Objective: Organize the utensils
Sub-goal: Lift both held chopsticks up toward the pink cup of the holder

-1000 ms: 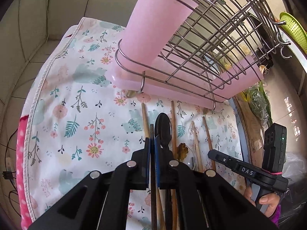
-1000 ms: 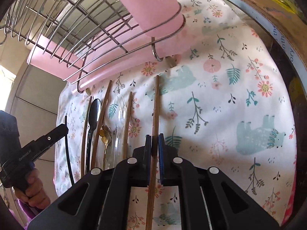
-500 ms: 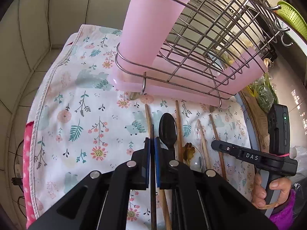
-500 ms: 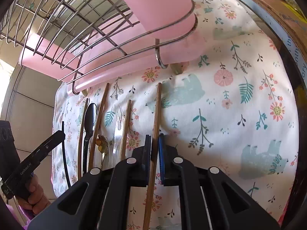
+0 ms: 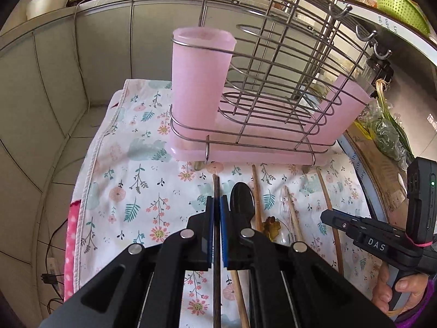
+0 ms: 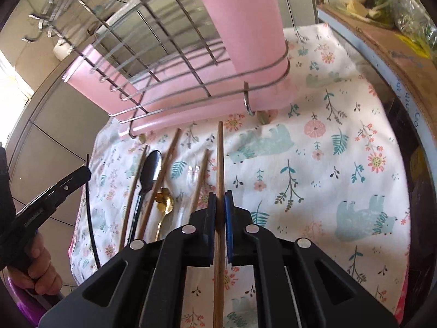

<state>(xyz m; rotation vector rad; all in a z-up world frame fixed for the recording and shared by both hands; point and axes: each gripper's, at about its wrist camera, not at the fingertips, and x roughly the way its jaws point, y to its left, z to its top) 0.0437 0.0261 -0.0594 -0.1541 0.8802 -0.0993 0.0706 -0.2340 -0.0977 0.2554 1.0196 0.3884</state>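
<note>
Gripping one chopstick apiece, both tools are in the pick-up step of the sorting. The left gripper (image 5: 216, 207) is clenched on a dark chopstick (image 5: 216, 188), whose tip pokes out just ahead of the fingers toward the rack (image 5: 273, 82); from the right wrist view that stick seems to hang clear of the cloth (image 6: 327, 164), though the fisheye makes this hard to be sure of. The right gripper (image 6: 219, 205) is clamped on a brown chopstick (image 6: 220, 158), which points at the rack's base and may still lie on the cloth; I cannot tell. Between the two grippers the rest of the utensils lie in a row on the cloth just short of the rack: a black spoon (image 5: 241, 199), a gold spoon (image 6: 164, 199) with a flower end, a clear fork (image 6: 192, 175) and several more brown chopsticks. The pink cup (image 5: 200, 82) stands upright in the rack's left corner, and no utensil shows above its rim. The next move, as I judge it, calls for raising each stick, tipping it near upright, and lowering it into the cup, keeping clear of the wire rim.
</note>
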